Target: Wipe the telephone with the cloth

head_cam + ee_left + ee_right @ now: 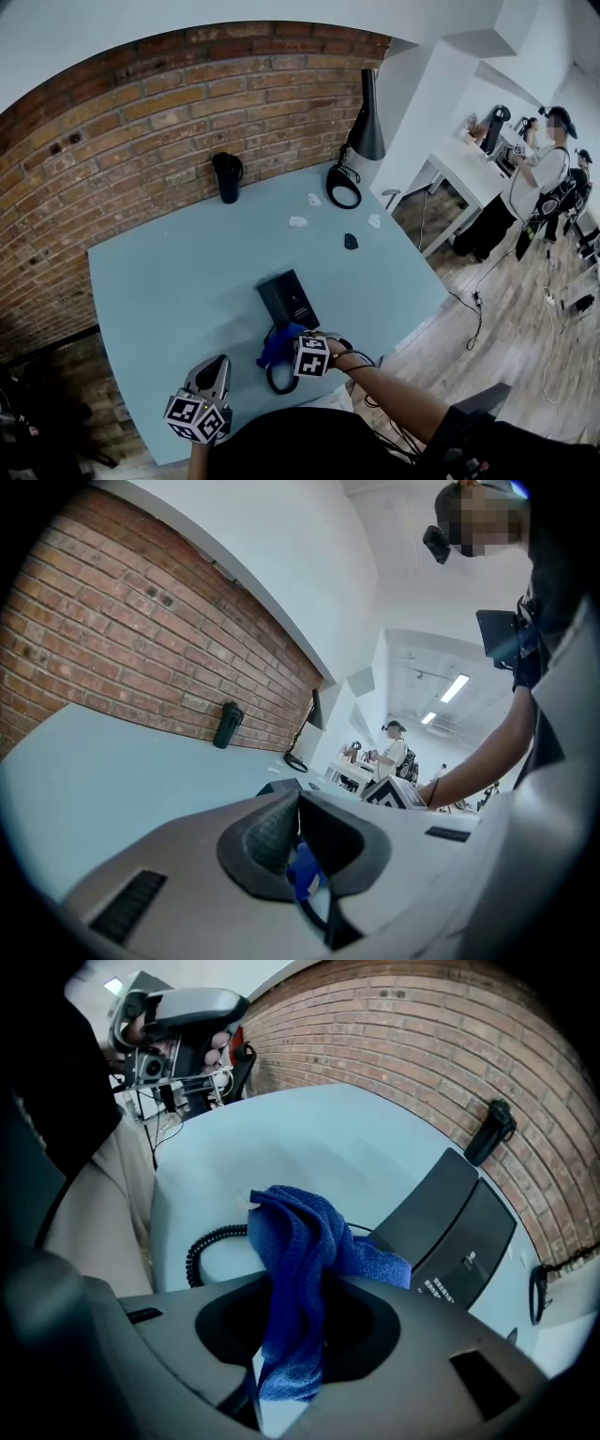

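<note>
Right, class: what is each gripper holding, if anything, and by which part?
The right gripper grips the blue cloth across its bunched middle; the left gripper, fingers together, holds nothing.

Bright, even indoor light filled my views; ceiling strip lights (457,688) glared. Fisheye edges bent and darkened; shadows were soft.

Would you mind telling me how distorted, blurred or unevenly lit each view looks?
Head view: strong fisheye bows the brick wall into an arc; light even. Left gripper view: dark corners, the ceiling lights glare a little. Right gripper view: the cloth is sharp, edges darken.
</note>
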Tool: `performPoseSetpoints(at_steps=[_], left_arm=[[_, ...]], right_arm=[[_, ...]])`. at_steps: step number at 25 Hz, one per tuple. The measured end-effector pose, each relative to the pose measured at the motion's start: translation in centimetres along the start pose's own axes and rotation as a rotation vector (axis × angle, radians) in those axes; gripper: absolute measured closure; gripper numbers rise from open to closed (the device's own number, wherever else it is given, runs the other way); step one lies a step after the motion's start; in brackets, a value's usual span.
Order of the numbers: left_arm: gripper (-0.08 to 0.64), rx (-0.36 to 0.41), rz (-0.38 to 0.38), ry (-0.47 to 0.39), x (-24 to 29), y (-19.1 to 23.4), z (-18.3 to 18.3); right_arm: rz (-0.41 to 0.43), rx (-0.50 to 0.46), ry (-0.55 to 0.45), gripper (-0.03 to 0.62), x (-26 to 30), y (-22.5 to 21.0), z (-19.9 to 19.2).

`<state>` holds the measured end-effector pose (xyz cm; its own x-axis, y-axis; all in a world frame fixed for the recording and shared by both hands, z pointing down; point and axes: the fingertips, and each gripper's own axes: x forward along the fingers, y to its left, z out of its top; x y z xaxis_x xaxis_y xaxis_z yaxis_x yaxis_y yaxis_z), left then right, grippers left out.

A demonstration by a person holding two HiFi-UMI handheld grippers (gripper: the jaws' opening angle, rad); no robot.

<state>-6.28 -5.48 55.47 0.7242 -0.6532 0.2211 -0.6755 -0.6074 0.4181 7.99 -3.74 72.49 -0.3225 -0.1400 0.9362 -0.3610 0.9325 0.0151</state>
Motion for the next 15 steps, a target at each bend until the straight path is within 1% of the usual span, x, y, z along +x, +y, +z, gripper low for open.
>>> performPoseSetpoints(at_steps=[2,3,6,8,11,13,15], left_arm=[[0.552,0.003,-0.006,-0.002,-0.1,-0.2,0.1],[0.552,0.005,-0.008,-0.003,-0.1,-0.3,0.2],[0.552,0.005,-0.007,-0.009,-0.2,-0.3,0.4],[0.552,0.004,-0.004,-0.013,-0.3,-0.3,0.5],[0.552,-0.004,0.000,-0.020,-0.5,0.0,0.6],[0.552,-0.017,0.005,-0.026,-0.7,0.3,0.7],[0.552,-0.023,0.011,-0.031,-0.8,0.5,0.7]], right_arm=[[0.062,-0.056,0.029,0.462,-0.3,1.1,-0.4],[0.110,-0.078,0.045,0.462,-0.6,1.7,-0.6],[0.269,-0.119,0.075,0.462,-2.6,2.9,-0.4],[0.328,-0.135,0.085,0.462,-4.5,2.4,0.0],[0.347,-0.146,0.079,0.462,-7.5,0.7,1.7],[0.306,-0.182,0.070,0.462,-9.1,-1.0,3.2],[0.234,-0.218,0.056,0.462,-10.2,-3.1,4.7]])
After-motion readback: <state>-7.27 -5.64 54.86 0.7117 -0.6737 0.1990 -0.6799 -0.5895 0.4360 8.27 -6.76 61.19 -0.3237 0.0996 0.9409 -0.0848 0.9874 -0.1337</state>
